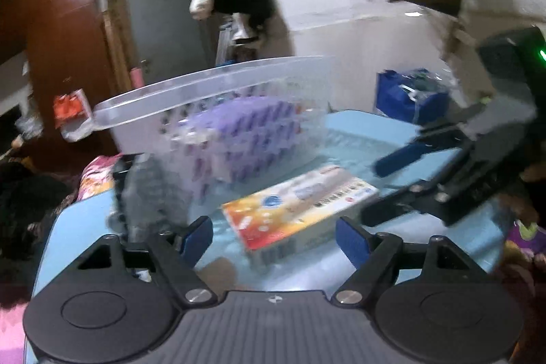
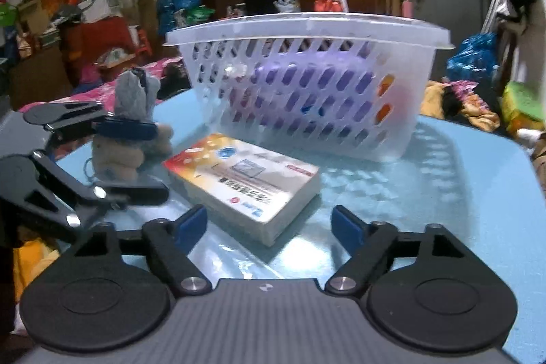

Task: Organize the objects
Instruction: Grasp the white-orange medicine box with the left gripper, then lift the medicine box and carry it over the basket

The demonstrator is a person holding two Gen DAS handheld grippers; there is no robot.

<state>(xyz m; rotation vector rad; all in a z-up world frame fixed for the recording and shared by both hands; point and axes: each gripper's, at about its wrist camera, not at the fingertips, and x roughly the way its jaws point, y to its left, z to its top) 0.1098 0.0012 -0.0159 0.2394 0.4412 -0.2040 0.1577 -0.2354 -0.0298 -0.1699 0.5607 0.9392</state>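
The book [image 2: 244,181] lies flat on the pale blue worktop [image 2: 460,193], just in front of the perforated basket [image 2: 307,84] that stands toward the far edge and already holds something purple. From the right claw [image 2: 269,226] the book is straight ahead and close, its near corner pointing between the spread fingers and its long axis slanting away to the left. The left claw [image 1: 274,234] is also spread and empty, with the book ahead slightly right. A grey plush toy [image 2: 134,121] sits near the worktop's left edge, closer to the left claw. Both claws are held low and level; the right looks better placed for the book.
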